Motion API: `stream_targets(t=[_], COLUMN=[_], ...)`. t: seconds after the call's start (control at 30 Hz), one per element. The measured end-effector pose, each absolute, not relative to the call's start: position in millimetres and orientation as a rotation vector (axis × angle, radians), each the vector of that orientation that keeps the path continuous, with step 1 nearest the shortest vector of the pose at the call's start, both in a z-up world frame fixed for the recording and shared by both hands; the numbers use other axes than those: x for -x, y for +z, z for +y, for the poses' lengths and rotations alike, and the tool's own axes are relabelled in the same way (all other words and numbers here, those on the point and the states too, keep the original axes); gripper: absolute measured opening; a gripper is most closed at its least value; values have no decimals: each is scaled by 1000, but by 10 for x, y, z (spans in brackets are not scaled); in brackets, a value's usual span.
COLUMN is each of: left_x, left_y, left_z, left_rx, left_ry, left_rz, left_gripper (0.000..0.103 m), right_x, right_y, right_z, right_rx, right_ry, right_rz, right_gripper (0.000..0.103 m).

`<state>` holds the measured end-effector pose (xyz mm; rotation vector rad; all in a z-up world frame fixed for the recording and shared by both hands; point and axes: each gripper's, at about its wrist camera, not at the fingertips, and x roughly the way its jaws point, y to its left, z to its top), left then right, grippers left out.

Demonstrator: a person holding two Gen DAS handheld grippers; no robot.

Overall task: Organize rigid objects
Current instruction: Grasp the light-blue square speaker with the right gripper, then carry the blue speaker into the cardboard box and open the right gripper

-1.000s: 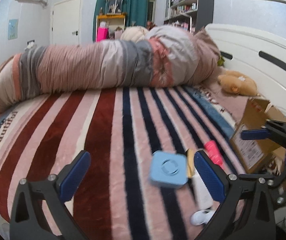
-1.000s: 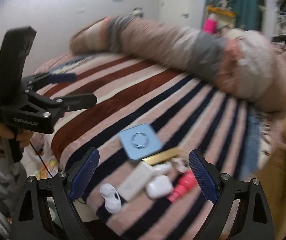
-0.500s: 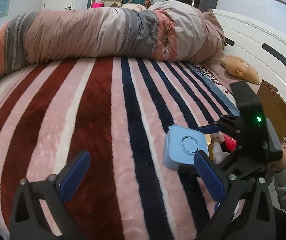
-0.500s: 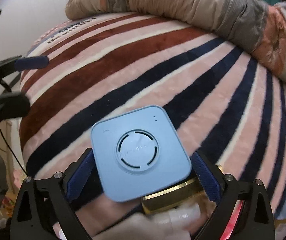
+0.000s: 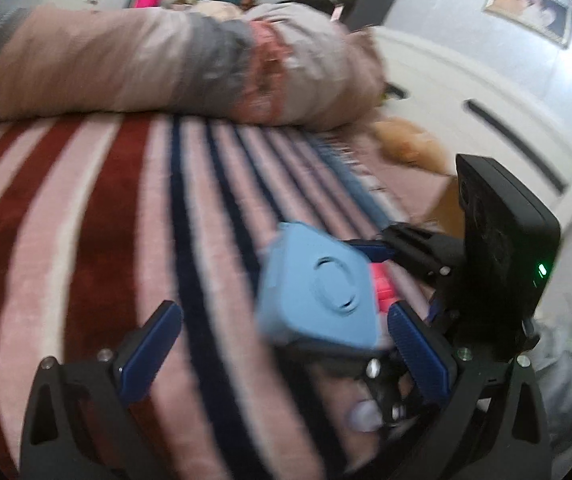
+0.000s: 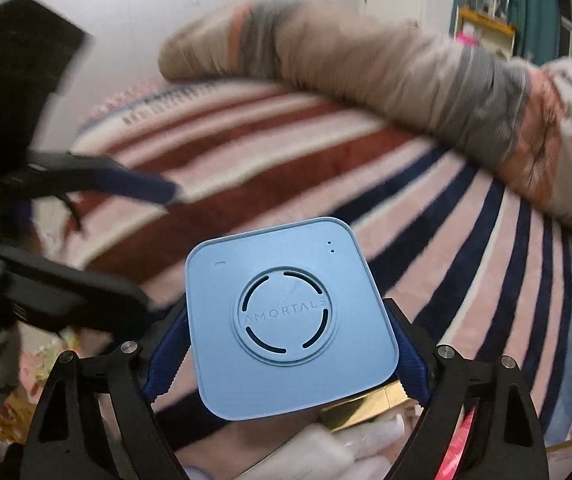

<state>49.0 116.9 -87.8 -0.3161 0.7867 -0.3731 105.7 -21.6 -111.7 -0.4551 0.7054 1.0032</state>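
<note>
Right tool (image 6: 290,344) grips the blue square box (image 6: 292,320) by its two side walls; blue pads press both flanks, jaws having just been closing onto it. Box tilted, top face toward the lens, lifted off the striped blanket (image 6: 326,168). In the left wrist view the same box (image 5: 318,292) shows tipped on edge, the right tool's black body (image 5: 502,264) directly behind it, a green light lit on its housing.

Left tool (image 5: 286,348) released, jaws wide, nothing between the pads. Its right finger sits just beside the box's lower corner; touching or not, cannot tell through the blur.

Edges and room: broad open stretch of blanket to the left of the box, running up to the rolled duvet (image 5: 173,68) that lies across the far side of the bed. White headboard (image 5: 486,112) closes the right side. Near the bed's front edge the space is crowded: a gold bar (image 6: 366,404) just under the box, white pieces (image 6: 318,452) beside it, a pink item (image 5: 382,284) directly behind the box. Cardboard carton (image 5: 446,208) near the headboard, an orange plush toy (image 5: 406,144) beyond it.

Writing: "AMORTALS" embossed across the round vented disc on the box's top face. Two small dots at one corner. Blanket lettering at the far edge too blurred to read.
</note>
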Motion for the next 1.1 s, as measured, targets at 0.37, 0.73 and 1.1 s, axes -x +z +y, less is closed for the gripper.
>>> stream_targets(t=[0.37, 0.73, 1.1], left_x=[-589, -981, -1458], left_y=[210, 585, 48], left_z=[-23, -1893, -2734], left_rx=[190, -69, -186], left_ry=[-611, -752, -787], left_rz=[693, 717, 947], left_gripper=[53, 50, 42], right_x=[-492, -703, -1429], right_y=[39, 357, -221], right_z=[-1130, -2847, -3452], right_rx=[373, 235, 151], right_ry=[903, 667, 617], right_rz=[374, 428, 786], right_gripper=[86, 84, 82])
